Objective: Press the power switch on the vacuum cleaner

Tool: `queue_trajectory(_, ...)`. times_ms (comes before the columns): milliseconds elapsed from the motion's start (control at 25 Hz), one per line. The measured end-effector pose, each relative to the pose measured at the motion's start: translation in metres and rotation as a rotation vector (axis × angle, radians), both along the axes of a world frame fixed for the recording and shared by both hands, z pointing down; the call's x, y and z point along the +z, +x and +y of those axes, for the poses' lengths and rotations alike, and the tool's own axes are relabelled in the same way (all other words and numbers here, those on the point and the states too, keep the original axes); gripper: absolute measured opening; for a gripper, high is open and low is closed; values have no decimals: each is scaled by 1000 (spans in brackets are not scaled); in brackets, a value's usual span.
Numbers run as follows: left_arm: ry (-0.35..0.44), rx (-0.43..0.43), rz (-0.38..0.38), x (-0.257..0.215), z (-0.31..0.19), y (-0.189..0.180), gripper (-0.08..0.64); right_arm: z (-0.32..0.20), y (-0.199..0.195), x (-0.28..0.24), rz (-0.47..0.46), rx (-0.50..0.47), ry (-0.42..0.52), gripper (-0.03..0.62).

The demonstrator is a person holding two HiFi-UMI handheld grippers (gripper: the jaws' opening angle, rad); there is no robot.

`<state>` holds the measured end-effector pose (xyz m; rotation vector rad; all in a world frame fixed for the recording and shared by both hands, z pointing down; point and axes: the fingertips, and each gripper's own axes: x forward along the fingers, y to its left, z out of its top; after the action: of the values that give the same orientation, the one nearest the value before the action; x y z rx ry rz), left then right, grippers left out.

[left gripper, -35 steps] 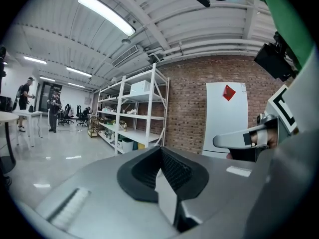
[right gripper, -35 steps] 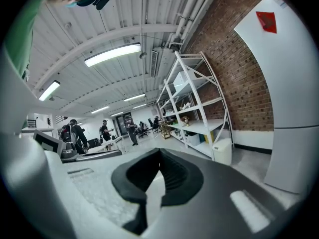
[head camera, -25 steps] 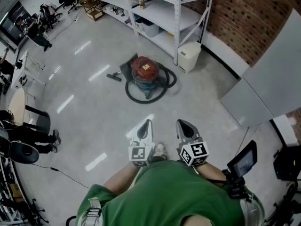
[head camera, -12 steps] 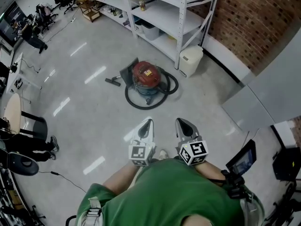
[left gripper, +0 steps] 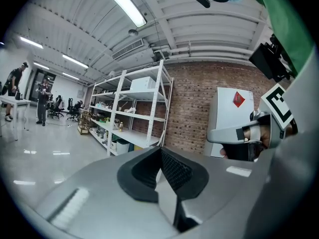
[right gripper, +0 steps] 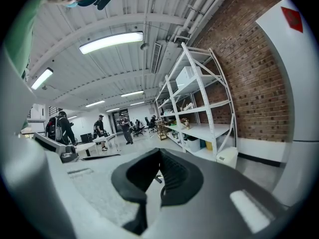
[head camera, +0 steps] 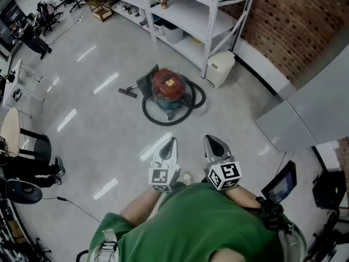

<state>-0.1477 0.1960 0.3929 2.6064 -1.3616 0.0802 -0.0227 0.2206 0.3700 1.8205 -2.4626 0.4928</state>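
The vacuum cleaner [head camera: 166, 84] stands on the floor ahead, a round red-topped canister on a blue base. Its black hose [head camera: 158, 116] is coiled around it and the nozzle [head camera: 127, 92] lies to its left. No switch can be made out at this distance. My left gripper [head camera: 170, 144] and right gripper [head camera: 211, 143] are held side by side close to my body, well short of the vacuum. Both are shut with nothing between the jaws, as the left gripper [left gripper: 160, 152] and right gripper [right gripper: 159, 154] show in their own views, where the vacuum is out of sight.
White shelving [head camera: 203, 15] and a white bin [head camera: 220, 67] stand just behind the vacuum, along a brick wall [head camera: 283, 21]. A large grey panel [head camera: 313, 105] is at the right. Desks and chairs [head camera: 22, 141] line the left, and a cable [head camera: 62, 198] lies on the floor.
The floor scene has slid slightly in the head view as the person moves. Both grippers keep the same shut pose in front of the body.
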Motion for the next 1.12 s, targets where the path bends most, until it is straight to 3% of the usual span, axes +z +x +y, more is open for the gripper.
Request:
queue_trajectory(520, -3, -127, -24, 7, -45, 10, 8, -65, 19, 7, -31, -110, 13, 3)
queue_trajectory(1120, -29, -254, -65, 0, -128, 101, 8, -173, 104, 5, -81, -282, 2, 3)
